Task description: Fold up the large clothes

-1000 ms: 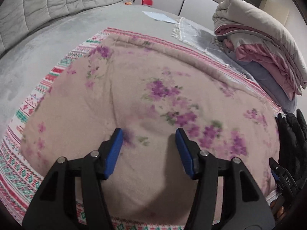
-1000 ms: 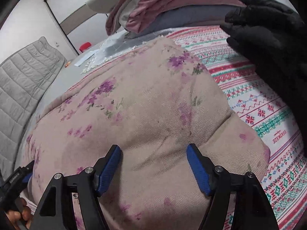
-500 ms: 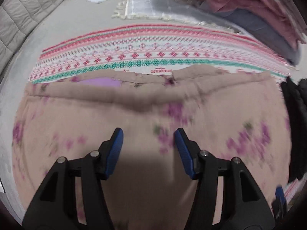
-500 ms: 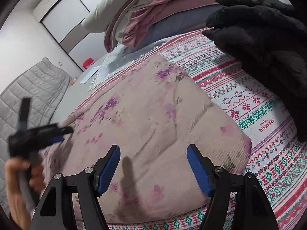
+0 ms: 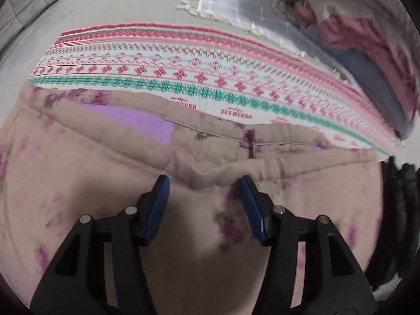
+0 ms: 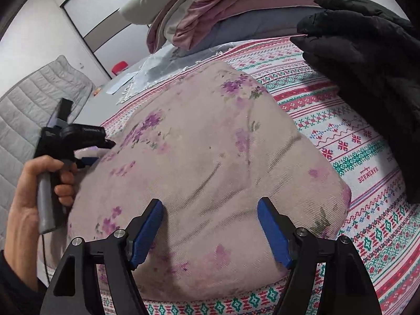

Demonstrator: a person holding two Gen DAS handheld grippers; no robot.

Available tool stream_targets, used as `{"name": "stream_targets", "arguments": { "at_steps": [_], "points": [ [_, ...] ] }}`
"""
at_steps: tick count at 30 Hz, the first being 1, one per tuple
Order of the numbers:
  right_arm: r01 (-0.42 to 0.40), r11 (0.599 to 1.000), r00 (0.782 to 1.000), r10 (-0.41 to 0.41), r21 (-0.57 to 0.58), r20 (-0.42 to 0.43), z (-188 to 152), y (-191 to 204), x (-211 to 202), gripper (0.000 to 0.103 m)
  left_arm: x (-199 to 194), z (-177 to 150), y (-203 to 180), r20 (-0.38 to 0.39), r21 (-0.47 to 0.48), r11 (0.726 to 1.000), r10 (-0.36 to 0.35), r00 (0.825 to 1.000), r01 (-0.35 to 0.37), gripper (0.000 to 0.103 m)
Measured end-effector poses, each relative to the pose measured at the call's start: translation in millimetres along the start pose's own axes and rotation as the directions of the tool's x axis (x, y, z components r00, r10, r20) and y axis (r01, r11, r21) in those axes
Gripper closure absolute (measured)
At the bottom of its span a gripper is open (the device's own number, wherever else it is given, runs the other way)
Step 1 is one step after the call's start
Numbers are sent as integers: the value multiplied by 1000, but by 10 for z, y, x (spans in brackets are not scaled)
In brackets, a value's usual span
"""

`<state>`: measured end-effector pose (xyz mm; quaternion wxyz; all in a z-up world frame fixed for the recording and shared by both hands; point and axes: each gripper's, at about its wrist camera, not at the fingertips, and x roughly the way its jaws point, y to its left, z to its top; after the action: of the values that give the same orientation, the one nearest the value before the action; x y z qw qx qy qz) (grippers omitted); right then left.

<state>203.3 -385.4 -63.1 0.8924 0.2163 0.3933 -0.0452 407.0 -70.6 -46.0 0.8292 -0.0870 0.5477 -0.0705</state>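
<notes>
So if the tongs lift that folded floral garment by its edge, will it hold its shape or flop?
Probably flop: the floral garment looks soft and thick, its layered edge puckered and wavy. It likely drags rather than slides, since its fuzzy cloth lies on the woven patterned blanket. Its bulk suggests some weight, so one pinch may let the layers fall open.

One flowered pink garment (image 6: pixel 210 162) lies on one patterned blanket (image 6: pixel 362 141) on the bed. One black jacket (image 6: pixel 372 73) sits at the blanket's right edge. One heap of bedding (image 6: pixel 210 8) is piled at the bed's far edge, with one fringed white cloth (image 5: pixel 231 5) beside it. Two tools: the left tool (image 6: pixel 89 155) in one bare hand (image 6: pixel 34 191), and the right tool (image 6: pixel 210 228). One small red object (image 6: pixel 120 67) stands at the bed's far edge.
</notes>
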Motion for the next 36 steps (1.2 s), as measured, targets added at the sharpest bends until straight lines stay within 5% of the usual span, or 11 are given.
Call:
{"name": "stream_targets", "arguments": {
  "at_steps": [4, 8, 14, 17, 22, 25, 28, 32, 36],
  "points": [
    [-41, 998, 999, 42, 46, -4, 18, -79, 13, 25, -763, -365, -24, 112, 70, 997, -52, 992, 45, 45],
    [-21, 1000, 1000, 21, 17, -4, 9, -15, 42, 21, -1243, -1153, -94, 189, 157, 987, -74, 979, 45, 44],
    [-10, 1000, 1000, 10, 3, 2, 6, 12, 72, 19, -777, -1716, -130, 148, 211, 976, 26, 989, -57, 41],
    [-13, 1000, 1000, 13, -7, -2, -3, 14, 92, 18, -531, -1854, -155, 234, 260, 953, 93, 968, -155, 32],
    [-12, 1000, 1000, 12, -15, 6, -18, 33, 30, 18, -576, -1759, -77, 213, 236, 966, 57, 975, -108, 32],
    [-73, 995, 997, 72, 72, 20, 11, -116, -126, 18, -604, -1802, -29, 223, 259, 962, 24, 974, -83, 32],
    [-93, 966, 994, 77, 243, 73, 33, -452, -327, 19, -633, -1844, -23, 217, 240, 969, 1, 976, -54, 32],
    [74, 897, 993, -107, 437, 52, -43, -966, -404, 18, -780, -1898, -11, 241, 238, 969, 1, 970, -61, 32],
    [-87, 772, 993, 114, 630, -3, -245, -1306, -93, 18, -992, -2029, -31, 315, 267, 955, 44, 948, -133, 32]
  ]
}}
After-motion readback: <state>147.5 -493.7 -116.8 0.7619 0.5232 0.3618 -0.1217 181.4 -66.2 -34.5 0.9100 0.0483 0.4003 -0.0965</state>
